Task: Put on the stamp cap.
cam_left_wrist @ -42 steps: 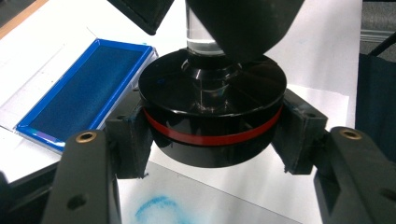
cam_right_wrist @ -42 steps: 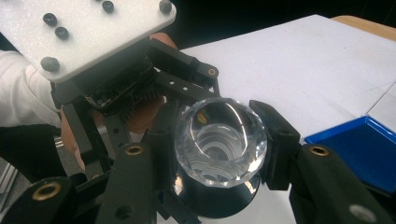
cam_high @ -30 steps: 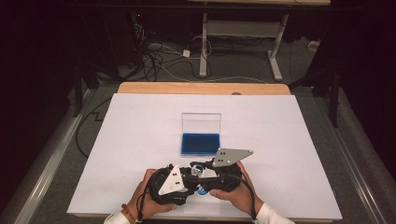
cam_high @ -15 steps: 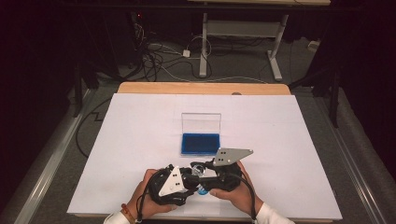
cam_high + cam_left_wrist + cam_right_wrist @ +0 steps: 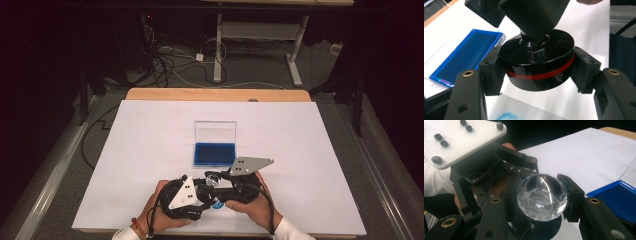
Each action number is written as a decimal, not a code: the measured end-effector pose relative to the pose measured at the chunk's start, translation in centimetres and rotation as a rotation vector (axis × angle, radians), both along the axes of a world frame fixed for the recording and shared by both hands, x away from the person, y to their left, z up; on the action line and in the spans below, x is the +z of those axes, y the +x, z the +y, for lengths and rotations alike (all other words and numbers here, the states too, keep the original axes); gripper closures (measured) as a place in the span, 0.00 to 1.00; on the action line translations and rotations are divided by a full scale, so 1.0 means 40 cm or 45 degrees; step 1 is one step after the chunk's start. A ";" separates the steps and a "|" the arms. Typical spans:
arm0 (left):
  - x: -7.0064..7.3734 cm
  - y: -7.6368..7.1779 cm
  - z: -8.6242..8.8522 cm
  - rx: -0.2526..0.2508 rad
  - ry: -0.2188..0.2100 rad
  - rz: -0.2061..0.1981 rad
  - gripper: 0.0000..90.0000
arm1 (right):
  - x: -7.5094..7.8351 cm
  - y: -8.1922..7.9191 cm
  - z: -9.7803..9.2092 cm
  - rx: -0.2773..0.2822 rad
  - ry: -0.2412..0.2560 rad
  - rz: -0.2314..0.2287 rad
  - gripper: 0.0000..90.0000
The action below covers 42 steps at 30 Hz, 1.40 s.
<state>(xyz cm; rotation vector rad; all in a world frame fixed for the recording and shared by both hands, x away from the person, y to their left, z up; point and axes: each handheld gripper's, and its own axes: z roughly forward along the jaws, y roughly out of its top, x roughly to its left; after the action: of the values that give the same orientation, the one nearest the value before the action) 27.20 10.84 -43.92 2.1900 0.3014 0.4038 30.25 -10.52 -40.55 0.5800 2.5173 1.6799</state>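
A round stamp has a black base with a red band (image 5: 541,75) and a clear faceted knob (image 5: 542,195) on top. My left gripper (image 5: 536,71) is shut on the black base from both sides. In its own view my right gripper (image 5: 540,200) is shut on the clear knob. Both grippers meet near the table's front edge, the left gripper (image 5: 200,196) beside the right gripper (image 5: 216,181). A blue ink pad (image 5: 215,154) lies in its open clear case just behind them, lid (image 5: 215,133) upright.
The white table sheet (image 5: 310,140) spreads wide on both sides. A faint blue smudge (image 5: 506,116) marks the sheet under the stamp. A wooden edge (image 5: 215,95) runs along the back, with cables and desk legs on the floor beyond.
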 end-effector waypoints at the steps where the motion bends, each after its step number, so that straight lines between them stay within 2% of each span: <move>1: -0.001 0.001 0.001 0.001 -0.012 0.003 0.38 | 0.002 -0.001 0.001 -0.004 -0.003 -0.002 0.63; 5: -0.003 0.003 0.004 -0.003 -0.053 0.025 0.36 | 0.008 -0.006 0.002 -0.007 -0.014 -0.029 0.63; 7: -0.004 0.003 0.003 0.001 -0.057 0.029 0.33 | 0.010 -0.007 0.002 -0.009 -0.012 -0.036 0.63; 10: -0.017 0.012 -0.003 0.041 -0.040 0.079 0.22 | 0.012 -0.007 -0.002 -0.018 -0.003 -0.043 0.63; 12: -0.022 0.017 -0.001 0.054 -0.045 0.105 0.21 | 0.015 -0.008 -0.004 -0.023 -0.014 -0.061 0.63; 15: -0.019 0.018 0.004 0.059 -0.074 0.102 0.20 | 0.021 -0.007 -0.011 -0.031 -0.015 -0.071 0.63; 22: -0.023 0.028 0.034 0.098 -0.054 0.090 0.20 | 0.037 -0.010 -0.030 -0.045 -0.044 -0.109 0.63; 30: -0.015 0.032 0.092 0.164 -0.048 0.054 0.20 | 0.053 -0.009 -0.058 -0.062 -0.079 -0.143 0.63; 33: -0.013 0.032 0.113 0.194 -0.006 0.021 0.20 | 0.057 -0.005 -0.071 -0.079 -0.085 -0.153 0.63; 35: -0.011 0.033 0.132 0.219 -0.007 0.016 0.20 | 0.062 -0.002 -0.079 -0.091 -0.083 -0.155 0.63; 40: -0.008 0.036 0.181 0.271 -0.050 0.020 0.18 | 0.070 0.000 -0.097 -0.103 -0.089 -0.151 0.63; 42: -0.011 0.038 0.194 0.291 -0.043 0.018 0.18 | 0.071 0.002 -0.103 -0.109 -0.099 -0.155 0.63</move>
<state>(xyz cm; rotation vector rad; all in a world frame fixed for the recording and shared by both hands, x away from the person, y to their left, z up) 28.72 18.60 -44.36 2.1330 0.5650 0.5053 30.32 -14.62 -37.72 0.5529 2.4237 1.5327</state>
